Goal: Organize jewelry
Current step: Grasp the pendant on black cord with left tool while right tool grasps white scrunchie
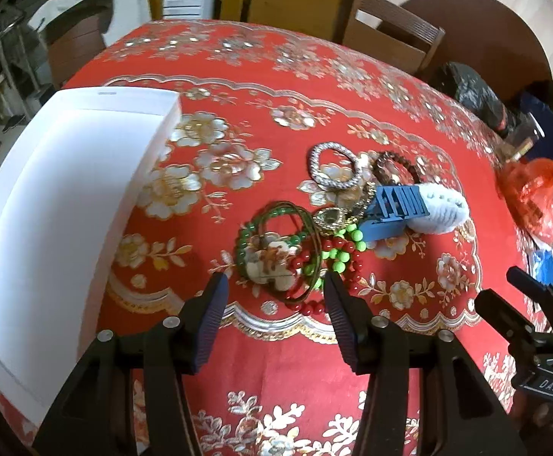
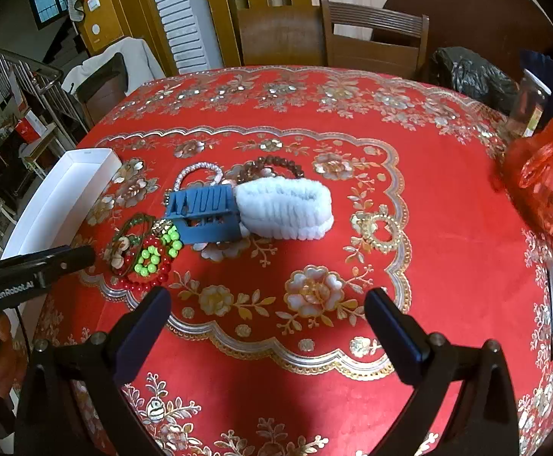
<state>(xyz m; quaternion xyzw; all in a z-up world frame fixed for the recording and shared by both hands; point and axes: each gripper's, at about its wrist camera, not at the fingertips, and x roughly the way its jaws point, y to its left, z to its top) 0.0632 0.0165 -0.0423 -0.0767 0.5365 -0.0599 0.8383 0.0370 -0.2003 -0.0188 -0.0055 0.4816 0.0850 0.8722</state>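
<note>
1. Covering the whole surface (image 2: 447, 205) is a red cloth with gold and silver flowers.
2. At the left edge lies a long white box (image 1: 48, 205), open on top; nothing shows inside it.
3. Near the middle lies a white fluffy roll (image 2: 288, 209), touching a blue clip (image 2: 204, 209) on its left side.
4. Left claw (image 1: 276, 304) hovers low over the cloth with its jaws wide apart and holds nothing; the bead pile is just in front of it.
5. Right claw (image 2: 269, 319) is also wide open and holds nothing, well apart from the jewelry.
6. The pile holds a green bracelet (image 1: 261, 228), red beads (image 1: 314, 304) and neon green beads (image 2: 154, 254), overlapping one another.
7. Behind the pile lie a silver bangle (image 1: 333, 167) and a brown bracelet (image 2: 280, 163).
</note>
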